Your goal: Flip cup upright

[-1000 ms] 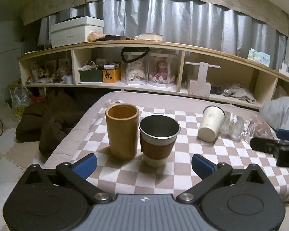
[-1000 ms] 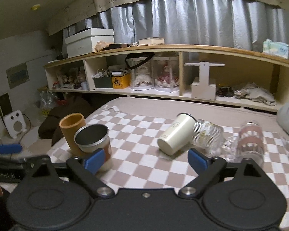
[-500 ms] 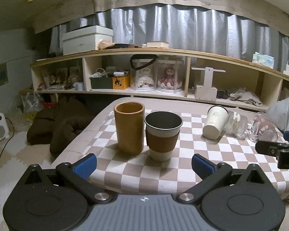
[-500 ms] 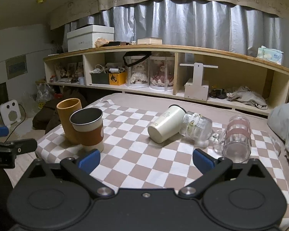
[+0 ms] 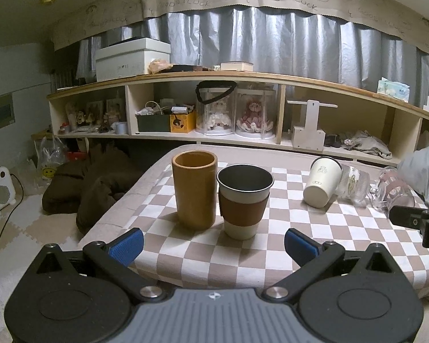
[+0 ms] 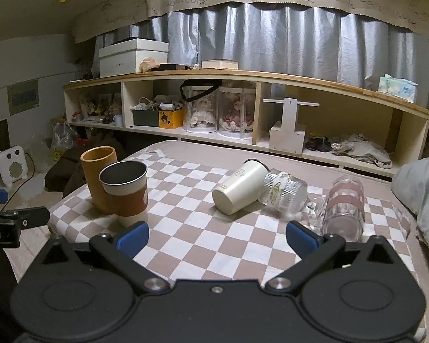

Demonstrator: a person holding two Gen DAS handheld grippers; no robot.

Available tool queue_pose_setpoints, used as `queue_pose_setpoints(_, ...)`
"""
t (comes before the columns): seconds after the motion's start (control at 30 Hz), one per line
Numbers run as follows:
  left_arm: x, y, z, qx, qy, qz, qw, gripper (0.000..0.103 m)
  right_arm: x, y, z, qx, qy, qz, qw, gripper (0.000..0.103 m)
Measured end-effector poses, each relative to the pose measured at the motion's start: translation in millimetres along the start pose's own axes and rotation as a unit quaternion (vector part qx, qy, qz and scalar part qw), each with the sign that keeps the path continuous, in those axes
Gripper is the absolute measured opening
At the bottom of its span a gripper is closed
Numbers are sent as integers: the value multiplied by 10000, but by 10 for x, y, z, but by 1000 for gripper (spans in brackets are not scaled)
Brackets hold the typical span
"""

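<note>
A cream cup [image 6: 240,187] lies on its side on the checked cloth [image 6: 203,245], its base toward me; it also shows in the left wrist view [image 5: 321,183]. A ribbed clear glass [image 6: 284,193] lies against its mouth, and a clear glass with pink bands [image 6: 344,207] lies to the right. A tan cylinder cup [image 5: 194,188] and a steel cup with a brown sleeve [image 5: 243,200] stand upright at the left. My left gripper [image 5: 213,245] is open and empty before the upright cups. My right gripper [image 6: 216,235] is open and empty, short of the lying cups.
A long wooden shelf [image 6: 271,143] with doll cases and boxes runs behind the bed. A grey pillow [image 6: 423,188] lies at the right edge. Dark clothing [image 5: 94,183] and a white heater [image 5: 1,190] are on the floor at the left.
Both grippers have drawn back and risen a little from the cups, so the table looks farther away. The cups have not moved. Both stay open.
</note>
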State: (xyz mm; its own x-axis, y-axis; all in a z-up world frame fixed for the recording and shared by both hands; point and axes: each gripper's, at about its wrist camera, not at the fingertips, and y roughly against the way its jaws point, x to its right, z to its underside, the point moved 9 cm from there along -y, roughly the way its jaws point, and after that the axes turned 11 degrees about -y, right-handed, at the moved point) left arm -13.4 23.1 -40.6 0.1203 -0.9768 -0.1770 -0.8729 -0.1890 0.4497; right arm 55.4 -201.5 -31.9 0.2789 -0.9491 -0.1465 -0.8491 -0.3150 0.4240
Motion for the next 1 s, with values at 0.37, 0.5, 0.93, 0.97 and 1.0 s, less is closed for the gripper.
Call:
queue_pose_setpoints(0.37,13,-18,4,-37,-67,-37,10000,103,12,-3,6,-31,55,-5,10000,103)
queue_pose_setpoints(0.5,13,-26,10,-46,-74,-41,10000,103,5,-9,13,-50,47,-15,10000,103)
queue_pose_setpoints(0.93,9,-43,28,-66,-87,-38,9999,103,4,-14,28,-72,59,-14,10000,103)
queue_pose_setpoints(0.97,11,-42,28,-67,-86,-40,9999,103,8,-15,31,-83,52,-14,10000,103)
queue_pose_setpoints(1.0,12,-40,24,-66,-79,-39,9999,103,12,-21,38,-92,51,-8,9999,103)
